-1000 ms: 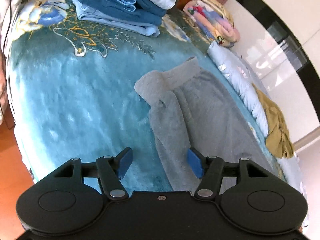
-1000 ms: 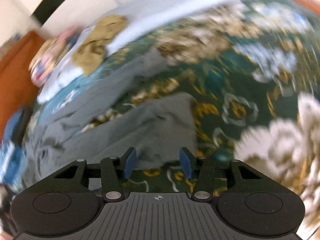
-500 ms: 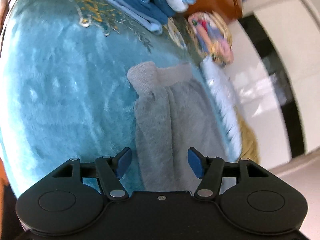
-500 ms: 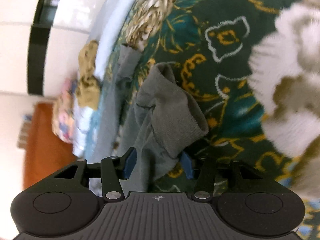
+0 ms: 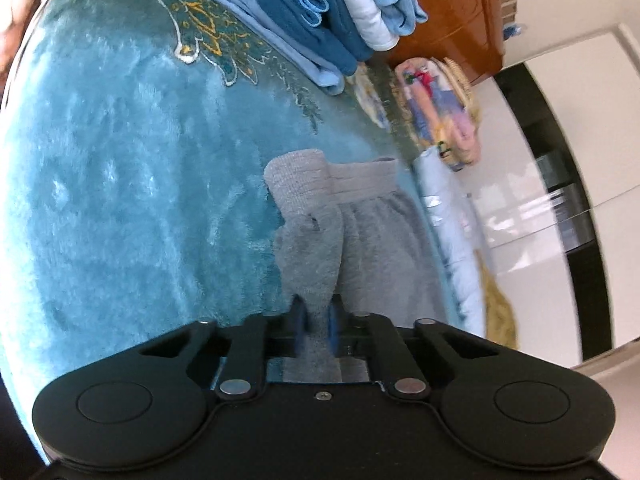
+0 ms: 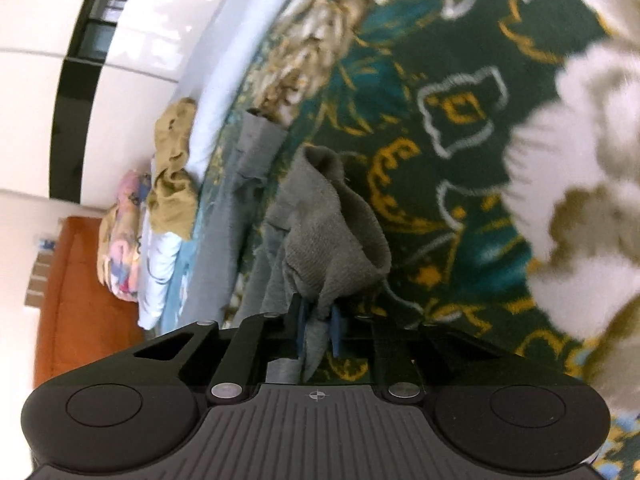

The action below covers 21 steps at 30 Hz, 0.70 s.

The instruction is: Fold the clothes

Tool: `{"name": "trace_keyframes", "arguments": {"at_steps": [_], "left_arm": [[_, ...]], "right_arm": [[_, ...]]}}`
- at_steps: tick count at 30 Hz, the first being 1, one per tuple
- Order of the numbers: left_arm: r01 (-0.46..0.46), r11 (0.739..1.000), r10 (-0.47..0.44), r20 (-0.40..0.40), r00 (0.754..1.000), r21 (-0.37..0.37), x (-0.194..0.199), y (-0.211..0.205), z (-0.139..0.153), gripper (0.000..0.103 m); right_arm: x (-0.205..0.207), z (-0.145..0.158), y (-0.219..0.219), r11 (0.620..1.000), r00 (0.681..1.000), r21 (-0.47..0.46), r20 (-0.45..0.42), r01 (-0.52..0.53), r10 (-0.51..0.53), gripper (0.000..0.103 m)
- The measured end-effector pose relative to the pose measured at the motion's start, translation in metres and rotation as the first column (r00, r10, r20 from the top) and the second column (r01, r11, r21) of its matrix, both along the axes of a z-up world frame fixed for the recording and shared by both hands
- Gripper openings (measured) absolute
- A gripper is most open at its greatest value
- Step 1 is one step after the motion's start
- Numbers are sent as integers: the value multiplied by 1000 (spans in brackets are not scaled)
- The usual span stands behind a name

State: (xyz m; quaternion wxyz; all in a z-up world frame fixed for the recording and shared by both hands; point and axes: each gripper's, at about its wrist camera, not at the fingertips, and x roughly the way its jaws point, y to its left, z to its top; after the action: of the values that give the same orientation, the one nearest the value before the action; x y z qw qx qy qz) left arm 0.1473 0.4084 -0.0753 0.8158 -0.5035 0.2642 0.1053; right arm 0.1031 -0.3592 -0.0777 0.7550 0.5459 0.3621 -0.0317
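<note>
Grey trousers (image 5: 372,240), two clamped grippers

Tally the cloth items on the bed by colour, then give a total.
Grey fleece trousers: 1
Mustard crumpled garment: 1
Stack of folded blue and white clothes: 1
Multicoloured patterned rolled bundle: 1
Total: 4

Left gripper (image 5: 316,320) pinches grey trousers (image 5: 360,248) on blanket (image 5: 120,180).
</note>
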Motion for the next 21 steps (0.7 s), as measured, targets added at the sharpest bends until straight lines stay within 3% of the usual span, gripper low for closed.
{"name": "trace_keyframes", "arguments": {"at_steps": [8,12,17,21], "left_arm": [[-49,980,45,28,999,191,-12,-10,47,0],[11,961,-10,-5,1000,275,-6,-15,61,0],[24,962,-6,-68,998,273,-2,-14,40,0],[28,967,-5,-89,996,254,-3,-8,26,0]], "right_arm": [[-10,33,1,995,999,-96,48,-9,14,9],[-15,34,1,992,999,-119,17,-33,35,9],[-15,10,2,994,998,-102,-61,-35,29,10],[-15,4,2,994,996,-97,-76,-45,38,10]]}}
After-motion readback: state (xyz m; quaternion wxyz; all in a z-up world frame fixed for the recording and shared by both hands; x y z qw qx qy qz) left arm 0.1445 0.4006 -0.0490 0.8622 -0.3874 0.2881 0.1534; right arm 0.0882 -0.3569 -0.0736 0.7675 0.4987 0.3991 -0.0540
